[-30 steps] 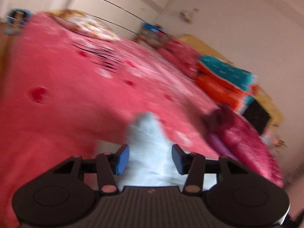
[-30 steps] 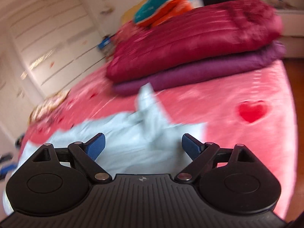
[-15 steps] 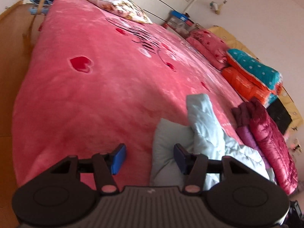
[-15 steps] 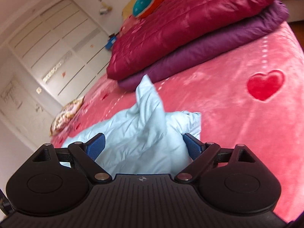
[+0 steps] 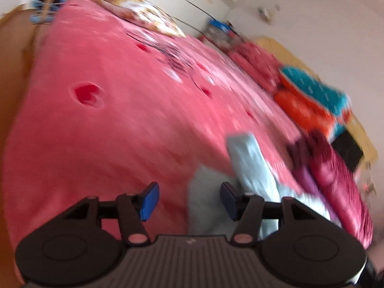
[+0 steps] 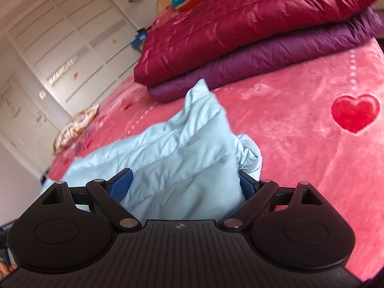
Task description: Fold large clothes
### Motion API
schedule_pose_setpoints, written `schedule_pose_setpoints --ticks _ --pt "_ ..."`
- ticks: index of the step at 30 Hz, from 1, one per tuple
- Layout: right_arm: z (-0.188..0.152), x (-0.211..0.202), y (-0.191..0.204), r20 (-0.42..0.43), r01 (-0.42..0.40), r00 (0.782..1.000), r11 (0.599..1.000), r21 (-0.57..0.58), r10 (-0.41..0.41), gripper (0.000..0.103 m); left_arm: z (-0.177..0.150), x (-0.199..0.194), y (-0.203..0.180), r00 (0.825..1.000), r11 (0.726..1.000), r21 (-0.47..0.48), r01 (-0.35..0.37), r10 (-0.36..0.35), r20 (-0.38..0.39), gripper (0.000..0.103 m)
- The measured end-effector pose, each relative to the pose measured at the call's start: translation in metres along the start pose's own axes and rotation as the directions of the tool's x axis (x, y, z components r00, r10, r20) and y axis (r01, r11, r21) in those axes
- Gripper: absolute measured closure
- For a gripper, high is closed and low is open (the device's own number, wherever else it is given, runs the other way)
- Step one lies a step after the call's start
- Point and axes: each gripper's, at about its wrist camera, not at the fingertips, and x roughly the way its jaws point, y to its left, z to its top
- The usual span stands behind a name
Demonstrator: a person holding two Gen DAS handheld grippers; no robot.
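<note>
A light blue padded jacket (image 6: 182, 144) lies crumpled on the pink bed cover (image 6: 300, 132), one part standing up in a peak. My right gripper (image 6: 184, 186) is low over it with its jaws wide. The puffy fabric fills the gap between them and hides the inner faces of the blue pads. The left wrist view is blurred. There, the jacket (image 5: 252, 165) lies to the right, and its pale edge reaches in between the jaws of my left gripper (image 5: 189, 200). That gripper is open, its pads clear of the cloth.
A folded maroon jacket (image 6: 240, 28) rests on a purple one (image 6: 276, 57) at the bed's far side. Orange and teal bedding (image 5: 309, 100) is stacked by the wall. A patterned pillow (image 5: 144, 14) lies at the head, before a white wardrobe (image 6: 60, 43).
The right gripper has sunk closer to the jacket, which now fills the gap between its jaws. The left gripper's jaws stand slightly wider, and the jacket has shifted to their right side.
</note>
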Motion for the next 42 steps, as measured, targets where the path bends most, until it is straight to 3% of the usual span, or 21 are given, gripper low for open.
schedule_pose_setpoints --ticks 2,6,10,13,17,20,25,33,42 --pt "0.003 -0.005 -0.004 0.012 -0.001 1.0 1.0 0.018 0.0 0.0 0.004 -0.008 0.004 0.999 1.0 -0.029 0.011 -0.011 0.031 0.046" --pt "0.004 -0.018 -0.003 0.058 0.038 0.998 0.999 -0.003 -0.038 0.0 0.002 -0.017 -0.016 0.989 0.991 0.005 0.136 -0.136 0.049 0.043" --pt "0.003 -0.032 0.014 0.167 0.112 0.982 0.988 -0.107 -0.093 0.0 -0.001 -0.021 -0.047 0.964 0.964 0.074 0.255 -0.26 0.053 0.039" --pt "0.0 -0.035 0.031 0.217 0.12 0.973 0.972 -0.202 -0.075 0.0 -0.007 -0.016 -0.066 0.947 0.942 0.117 0.313 -0.319 0.031 0.033" --pt "-0.006 -0.024 0.053 0.19 0.067 0.982 0.952 -0.299 -0.009 0.0 -0.016 0.007 -0.079 0.965 0.947 0.19 0.259 -0.261 -0.015 0.033" --pt "-0.013 -0.008 0.054 0.144 0.088 0.989 0.942 -0.324 -0.043 0.0 -0.021 0.02 -0.075 0.982 0.957 0.224 0.187 -0.183 -0.037 0.034" --pt "-0.016 0.01 0.042 0.071 0.127 0.991 0.95 -0.284 -0.111 0.0 -0.027 0.035 -0.067 0.994 0.961 0.257 0.107 -0.094 -0.063 0.036" --pt "-0.027 0.037 0.052 0.049 0.197 0.98 0.925 -0.324 -0.191 0.0 -0.037 0.046 -0.057 0.996 0.955 0.283 0.089 -0.077 -0.056 0.034" --pt "-0.029 0.058 0.053 0.054 0.232 0.972 0.908 -0.349 -0.228 0.0 -0.045 0.053 -0.058 0.997 0.943 0.326 0.071 -0.068 -0.019 0.034"
